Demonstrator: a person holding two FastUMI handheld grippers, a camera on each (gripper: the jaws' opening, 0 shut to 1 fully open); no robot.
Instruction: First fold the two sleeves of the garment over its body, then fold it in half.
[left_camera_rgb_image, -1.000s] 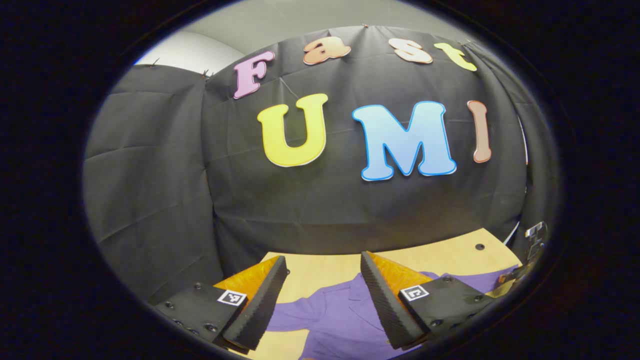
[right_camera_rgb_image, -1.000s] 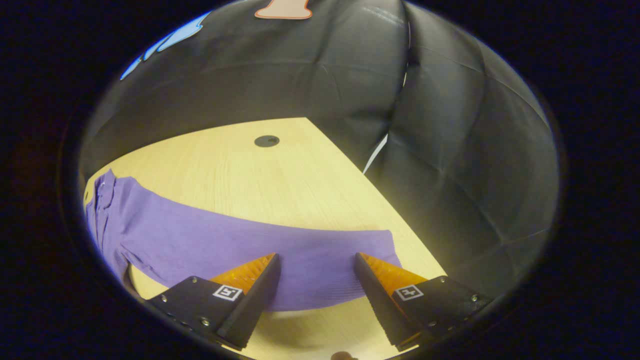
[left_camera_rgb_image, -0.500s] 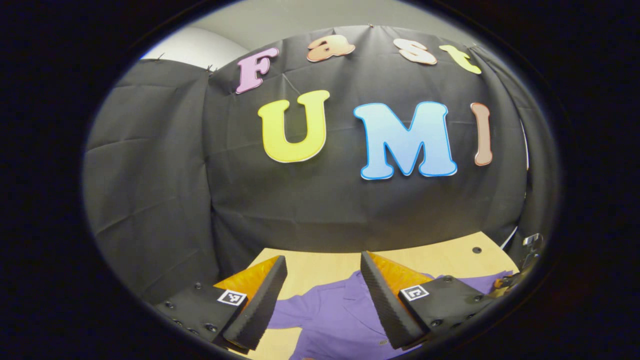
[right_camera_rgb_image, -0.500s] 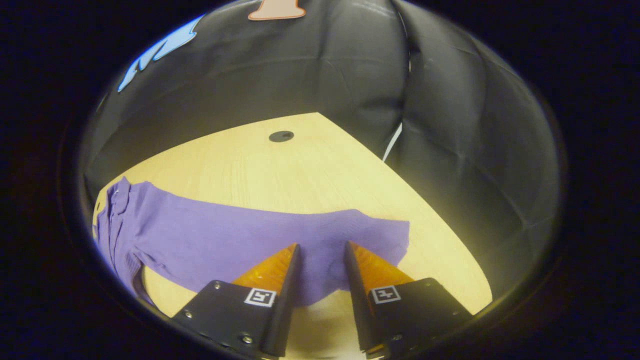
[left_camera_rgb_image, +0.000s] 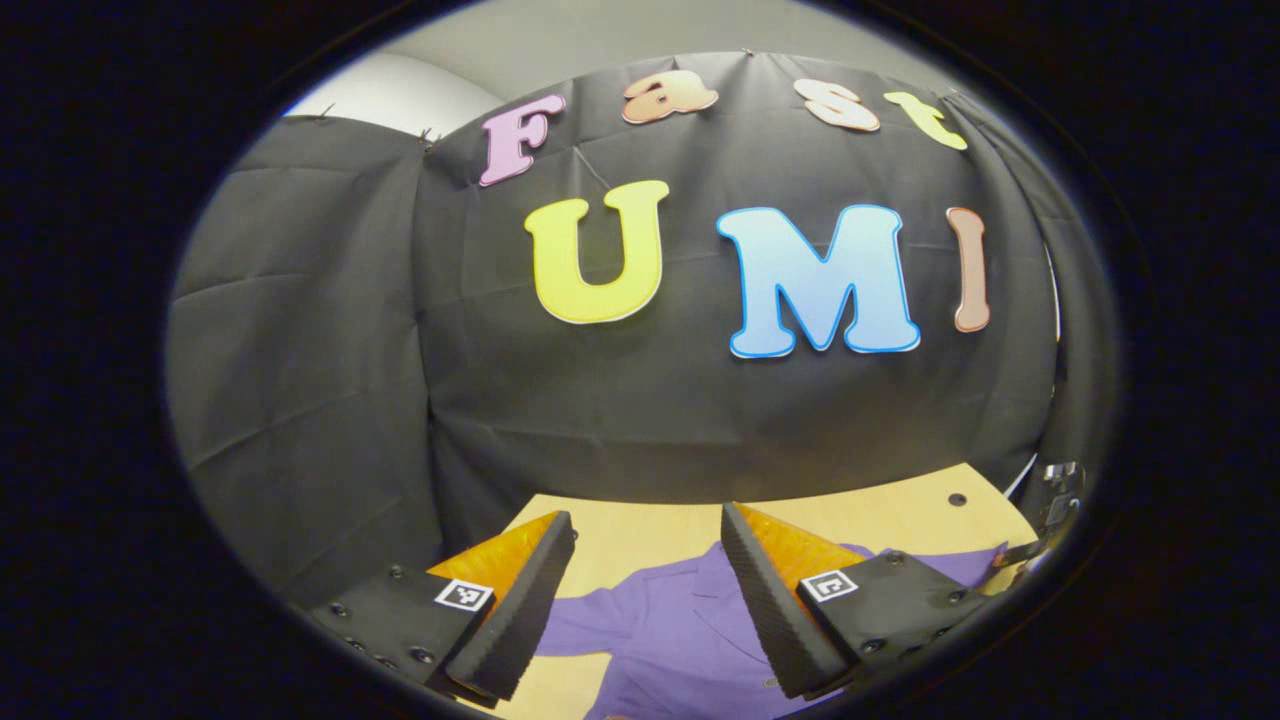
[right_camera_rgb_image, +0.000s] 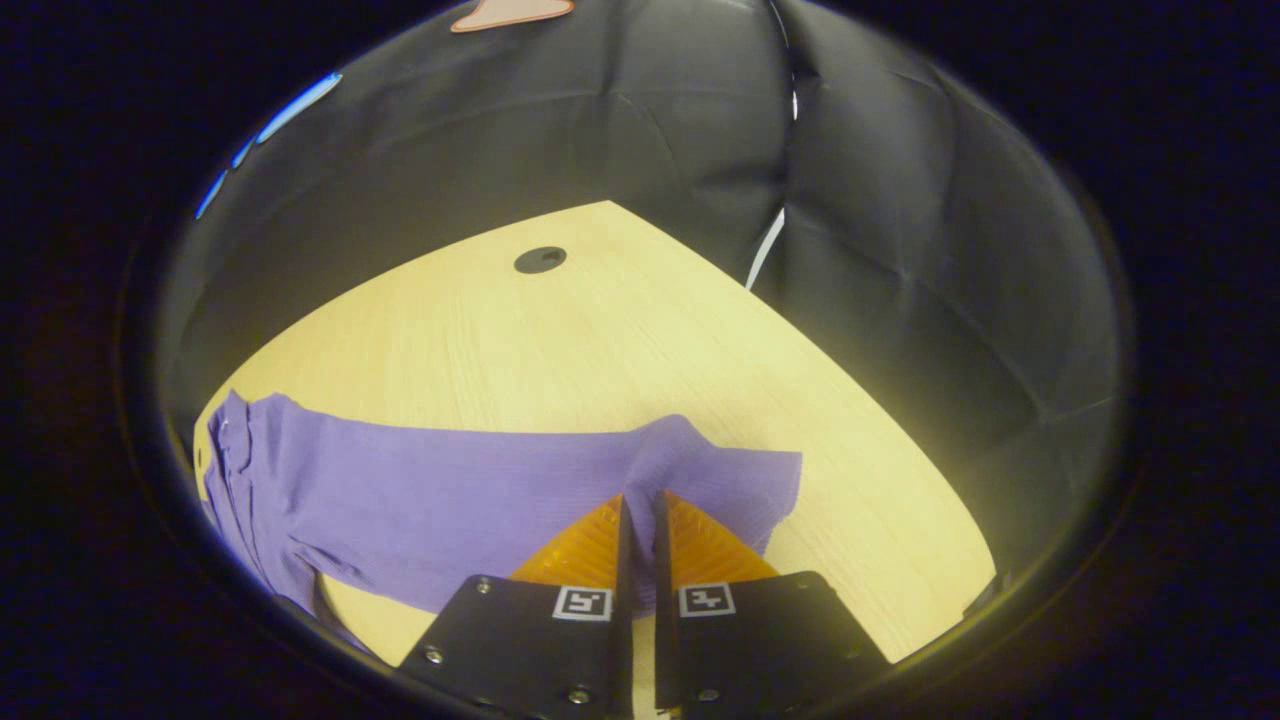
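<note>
A purple garment (right_camera_rgb_image: 420, 490) lies spread on the light wooden table (right_camera_rgb_image: 600, 340). In the right gripper view its sleeve (right_camera_rgb_image: 700, 465) stretches to the right, and my right gripper (right_camera_rgb_image: 637, 500) is shut on that sleeve near its end, the cloth bunched up into a small ridge at the fingertips. In the left gripper view the garment's collar and body (left_camera_rgb_image: 660, 620) lie below and between the fingers of my left gripper (left_camera_rgb_image: 645, 525), which hangs open above the cloth with nothing held. The other gripper (left_camera_rgb_image: 1050, 500) peeks in at the far right edge.
The table (left_camera_rgb_image: 880, 510) has a dark round hole (right_camera_rgb_image: 540, 260) near its far corner. Black cloth walls (right_camera_rgb_image: 900, 250) close in the table at the back and right. Bare wood stretches beyond the sleeve toward the corner.
My right gripper went from wide open to shut on the sleeve, and the cloth has puckered up between its fingers. The left gripper has barely moved.
</note>
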